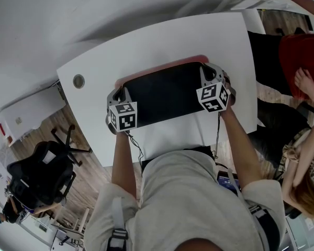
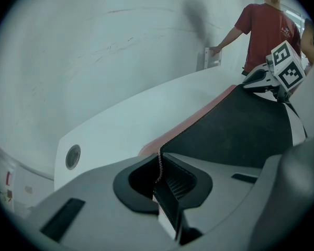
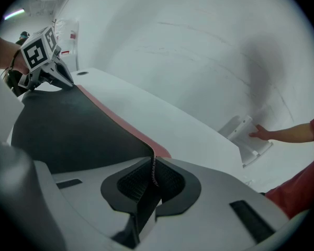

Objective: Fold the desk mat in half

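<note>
PICTURE DESK: The jaws of the two grippers: what have they got?

PHOTOGRAPHER: Both pairs are pinched almost together on the desk mat (image 1: 165, 93). The left gripper (image 2: 159, 161) bites the stitched edge at the mat's left corner; the right gripper (image 3: 153, 169) bites the stitched edge at its right corner. Only the thin sheet stands between the pads in each case.

PICTURE DESK: And where does the mat lie?

PHOTOGRAPHER: On a white desk (image 1: 146, 43), stretched from one gripper to the other in front of the person who holds them. Its black face is up; a pink strip (image 1: 199, 60) runs along its far edge, flat on the desk. Near each corner the black sheet curves up off the surface to meet the jaws.

PICTURE DESK: How do the grippers sit?

PHOTOGRAPHER: Both tilt down toward the desk, one at either end of the mat, the person's forearms reaching out behind them.

PICTURE DESK: Anything else around the desk?

PHOTOGRAPHER: A round grey grommet (image 1: 78, 81) is set into the desk near its left corner, clear of the mat. A black office chair (image 1: 47, 171) stands on the wood floor to the left. Beyond the desk's right end a bystander in a red shirt (image 2: 264, 30) rests a hand on a white fitting (image 3: 248, 137) at the wall.
</note>
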Demonstrator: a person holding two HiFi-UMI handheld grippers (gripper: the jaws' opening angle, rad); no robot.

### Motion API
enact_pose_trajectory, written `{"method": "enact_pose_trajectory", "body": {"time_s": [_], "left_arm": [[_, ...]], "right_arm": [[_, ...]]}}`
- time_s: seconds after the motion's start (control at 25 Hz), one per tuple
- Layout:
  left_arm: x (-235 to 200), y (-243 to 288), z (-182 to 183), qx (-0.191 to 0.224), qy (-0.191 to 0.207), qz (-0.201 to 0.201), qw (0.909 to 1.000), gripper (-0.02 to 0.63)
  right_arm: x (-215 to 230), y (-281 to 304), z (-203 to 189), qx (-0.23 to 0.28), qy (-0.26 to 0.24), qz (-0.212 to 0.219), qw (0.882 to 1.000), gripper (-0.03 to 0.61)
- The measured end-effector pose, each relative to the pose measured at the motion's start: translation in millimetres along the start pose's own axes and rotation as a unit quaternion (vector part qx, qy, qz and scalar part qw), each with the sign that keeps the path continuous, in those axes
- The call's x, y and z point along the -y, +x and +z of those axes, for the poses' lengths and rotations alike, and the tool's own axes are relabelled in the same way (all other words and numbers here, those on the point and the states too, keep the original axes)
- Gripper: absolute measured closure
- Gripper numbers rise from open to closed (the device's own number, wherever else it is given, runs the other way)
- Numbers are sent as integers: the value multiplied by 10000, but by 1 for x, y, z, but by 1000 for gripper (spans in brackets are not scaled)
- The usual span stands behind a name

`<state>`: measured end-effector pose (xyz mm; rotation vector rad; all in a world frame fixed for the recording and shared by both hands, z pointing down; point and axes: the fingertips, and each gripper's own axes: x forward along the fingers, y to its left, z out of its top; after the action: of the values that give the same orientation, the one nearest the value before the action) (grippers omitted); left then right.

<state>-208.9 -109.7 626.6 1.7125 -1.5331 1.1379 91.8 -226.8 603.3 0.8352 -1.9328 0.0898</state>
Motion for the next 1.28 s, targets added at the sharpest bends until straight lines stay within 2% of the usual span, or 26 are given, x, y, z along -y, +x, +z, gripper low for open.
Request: {"method": "enact_pose_trajectory", "body": {"time_s": [1.28], "left_arm": [[-8,1,3,48,-98,44,9999,581]], "right_arm": [[3,7,8,-24,116,53,9999,523]]}}
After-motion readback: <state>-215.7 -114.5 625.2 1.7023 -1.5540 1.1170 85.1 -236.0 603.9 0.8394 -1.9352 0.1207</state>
